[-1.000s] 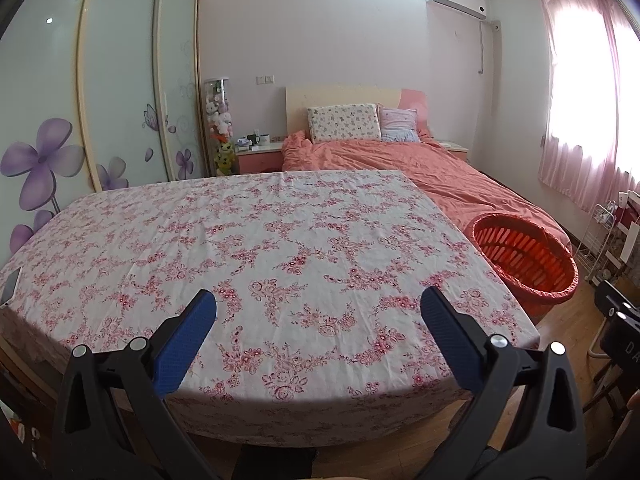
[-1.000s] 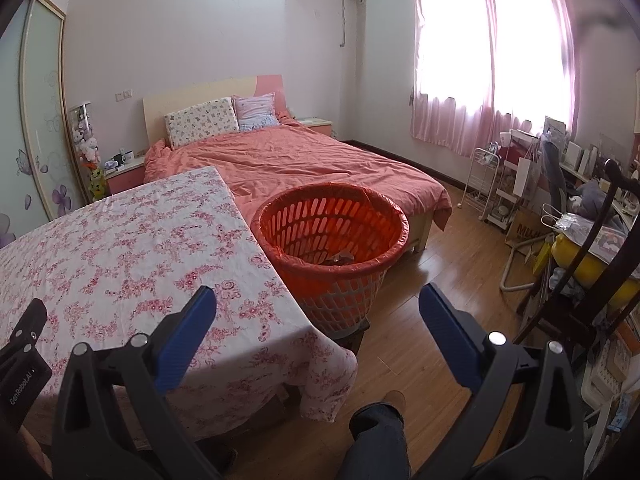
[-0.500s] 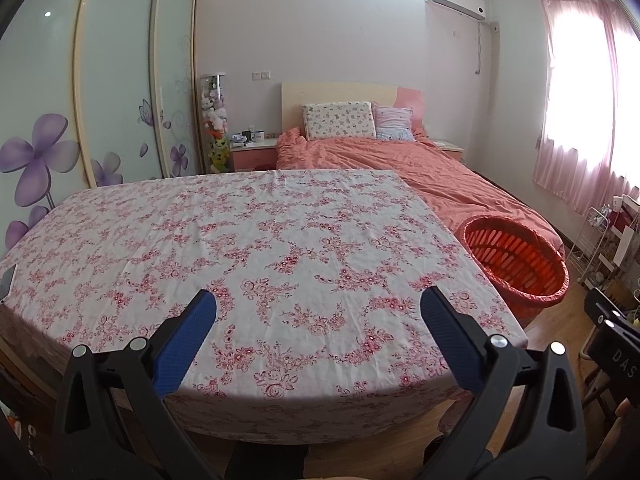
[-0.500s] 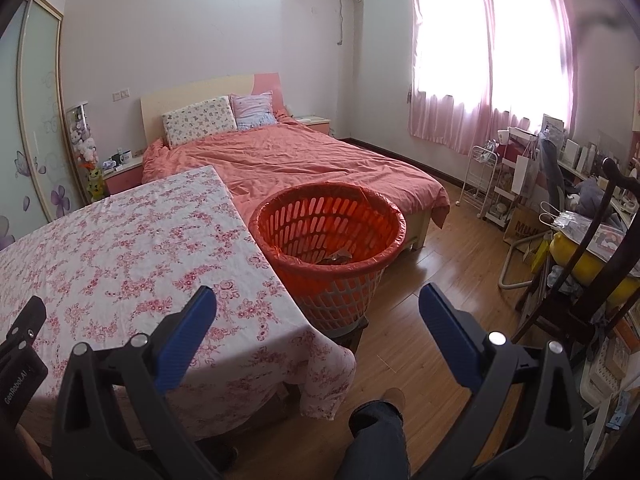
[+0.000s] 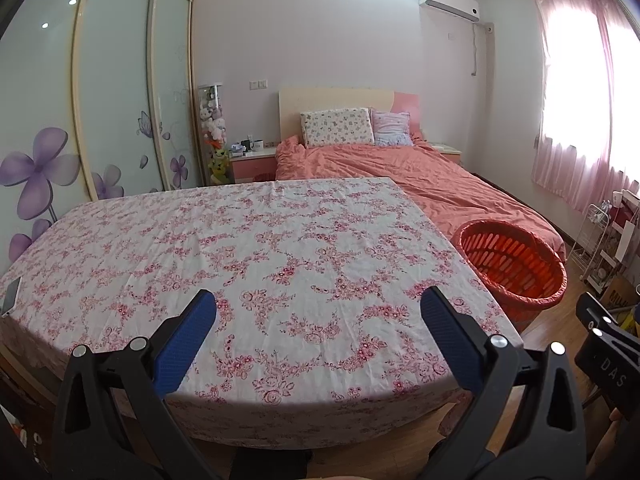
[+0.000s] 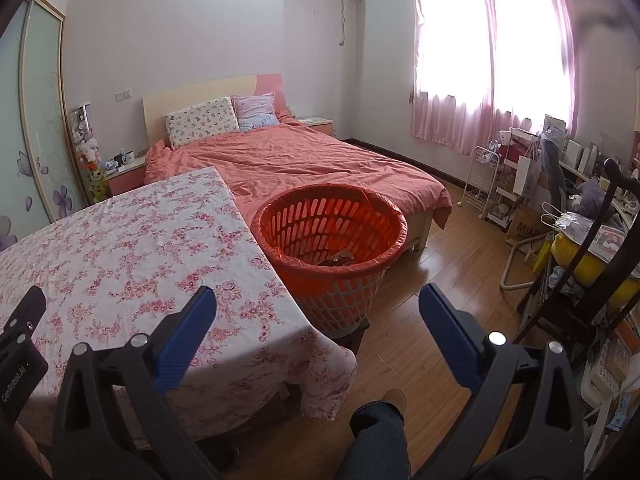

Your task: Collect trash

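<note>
- The left gripper (image 5: 318,320) stands wide, its blue-padded fingers (image 5: 186,338) far apart with nothing between them, hovering over the near edge of the table
- The right gripper (image 6: 318,318) is likewise spread wide and empty, held over the table's right-hand corner and the wooden floor (image 6: 432,280)
- In the left wrist view a black part of the right gripper shows at the right edge; in the right wrist view a black part of the left one shows at the left edge
- The table (image 5: 256,248) carries a white cloth printed with pink flowers; its top is bare apart from a flat phone-like thing (image 5: 10,294) at the far left edge, too cut off to be sure of
- The orange basket (image 6: 332,240), lined with an orange bag, sits just beside the table's right side, between the table and the bed
- A dark crumpled bit of trash (image 6: 338,259) lies at the bottom of the basket; what it is cannot be made out
- Below the right gripper a person's knee in dark trousers (image 6: 378,428) shows over the floor
- The bed (image 6: 304,164) with a salmon cover and two pillows stands behind the table and basket
- A wardrobe (image 5: 100,92) with purple flowers on its frosted doors lines the left wall
- Pink curtains (image 6: 492,60) hang over the bright window, with cluttered shelves below on the right
</note>
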The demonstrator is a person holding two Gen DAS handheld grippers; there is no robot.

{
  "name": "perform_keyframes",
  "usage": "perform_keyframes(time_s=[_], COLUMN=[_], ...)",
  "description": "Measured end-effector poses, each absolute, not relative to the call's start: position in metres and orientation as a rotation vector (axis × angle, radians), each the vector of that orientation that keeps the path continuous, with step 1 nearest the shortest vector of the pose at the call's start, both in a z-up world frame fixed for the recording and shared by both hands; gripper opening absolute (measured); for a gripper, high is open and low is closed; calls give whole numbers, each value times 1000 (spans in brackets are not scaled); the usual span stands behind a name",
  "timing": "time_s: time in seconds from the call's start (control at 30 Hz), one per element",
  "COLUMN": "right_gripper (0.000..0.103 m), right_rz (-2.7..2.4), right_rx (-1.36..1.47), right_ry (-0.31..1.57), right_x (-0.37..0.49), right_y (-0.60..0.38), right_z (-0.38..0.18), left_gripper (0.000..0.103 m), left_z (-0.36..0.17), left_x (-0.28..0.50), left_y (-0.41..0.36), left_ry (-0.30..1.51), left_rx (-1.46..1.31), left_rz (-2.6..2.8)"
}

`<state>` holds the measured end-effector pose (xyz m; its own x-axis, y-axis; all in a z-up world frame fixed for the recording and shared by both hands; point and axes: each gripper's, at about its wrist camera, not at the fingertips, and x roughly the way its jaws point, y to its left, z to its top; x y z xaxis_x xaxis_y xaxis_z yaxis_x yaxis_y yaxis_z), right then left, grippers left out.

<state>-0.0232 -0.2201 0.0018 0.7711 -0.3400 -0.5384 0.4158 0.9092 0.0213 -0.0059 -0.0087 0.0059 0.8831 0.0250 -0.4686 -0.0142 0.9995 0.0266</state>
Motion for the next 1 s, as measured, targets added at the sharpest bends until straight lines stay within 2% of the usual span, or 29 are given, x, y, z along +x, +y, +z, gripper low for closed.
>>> perform_keyframes(time_s=[1.0], right_gripper=[99], right_rz=[-412], right_rx=[143], right_ry=[549], right_x=[-24], right_y=[-223], right_z=[6], left_gripper=[101], left_z=[5], left_x=[-4], left_y=[-11], left_ry=[497], left_rx=[20], left_rz=[16])
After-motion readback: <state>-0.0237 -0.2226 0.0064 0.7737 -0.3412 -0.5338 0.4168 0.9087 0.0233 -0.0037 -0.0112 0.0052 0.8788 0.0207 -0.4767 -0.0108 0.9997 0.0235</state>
